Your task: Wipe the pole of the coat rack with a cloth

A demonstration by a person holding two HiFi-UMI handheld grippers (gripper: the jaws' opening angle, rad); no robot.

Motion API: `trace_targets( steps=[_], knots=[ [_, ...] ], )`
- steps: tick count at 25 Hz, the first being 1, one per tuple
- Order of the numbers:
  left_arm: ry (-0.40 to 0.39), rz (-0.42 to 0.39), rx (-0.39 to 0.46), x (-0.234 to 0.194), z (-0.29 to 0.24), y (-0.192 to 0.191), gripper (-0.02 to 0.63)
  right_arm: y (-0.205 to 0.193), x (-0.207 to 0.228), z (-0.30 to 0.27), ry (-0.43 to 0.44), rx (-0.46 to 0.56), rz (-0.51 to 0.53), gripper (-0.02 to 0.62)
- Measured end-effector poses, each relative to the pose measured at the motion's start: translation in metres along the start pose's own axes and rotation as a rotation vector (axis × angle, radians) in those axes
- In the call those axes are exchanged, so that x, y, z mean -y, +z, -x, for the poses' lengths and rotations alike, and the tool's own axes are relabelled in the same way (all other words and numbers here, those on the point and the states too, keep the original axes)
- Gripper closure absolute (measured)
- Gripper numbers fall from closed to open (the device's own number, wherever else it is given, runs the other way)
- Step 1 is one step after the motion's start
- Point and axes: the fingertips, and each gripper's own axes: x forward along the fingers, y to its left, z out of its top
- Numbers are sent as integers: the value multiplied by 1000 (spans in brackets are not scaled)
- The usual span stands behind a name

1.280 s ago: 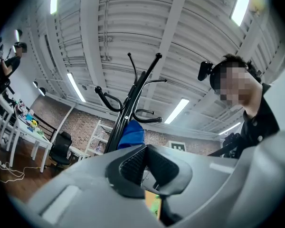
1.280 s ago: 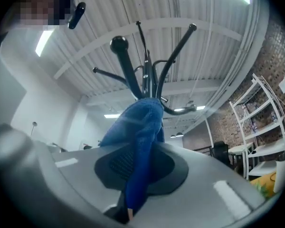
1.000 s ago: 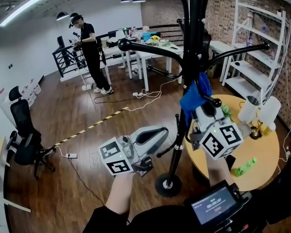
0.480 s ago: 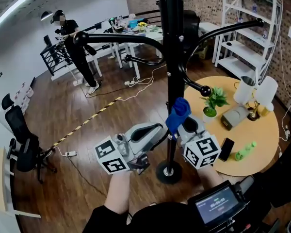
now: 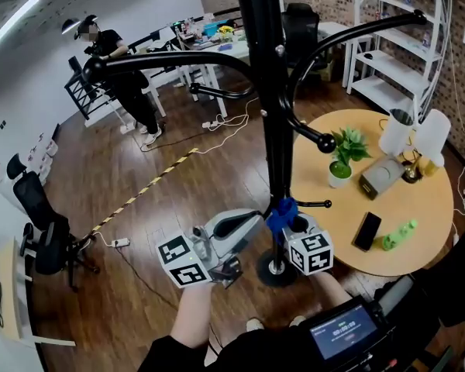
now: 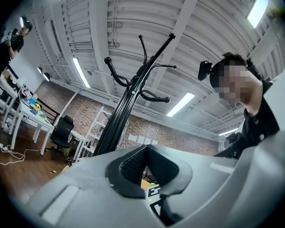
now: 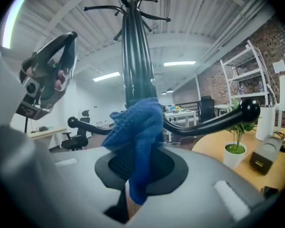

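Blue cloth (image 5: pixel 281 211), pinched by the right hand-held gripper (image 5: pixel 292 223), has slid low down the pole (image 5: pixel 273 130). This stroke seems nearly done; the left hand-held gripper (image 5: pixel 231 225) is closed, empty.

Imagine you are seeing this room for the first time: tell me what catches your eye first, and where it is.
The tall black coat rack pole rises through the middle of the head view, its curved arms spreading out. Low on it, a bright blue cloth is clamped in the right gripper against the pole, while the left gripper hangs shut and empty beside it.
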Motion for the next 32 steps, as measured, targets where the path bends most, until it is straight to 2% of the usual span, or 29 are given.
trace_targets(
  steps=[2,4,7,12,16,22,27,32],
  knots=[
    [7,-1,0,0,2,0,606,-4,3,1,-2,-12,-11,548],
    [12,-9,5,0,3,2,606,11,2,6,9,20,-27,548],
    [21,-30,22,0,7,11,606,65,-6,21,39,148,-32,548],
    [26,-71,51,2,9,26,606,164,-18,46,74,353,32,548],
    [14,-108,65,6,3,40,606,226,-27,63,102,498,52,548],
    [-12,-147,69,12,-6,54,606,303,-38,91,138,651,108,548],
    [-19,-159,80,11,-7,62,606,316,-45,95,146,679,145,548],
    [-25,-144,74,9,-8,61,606,283,-43,83,119,609,159,548]
  ],
)
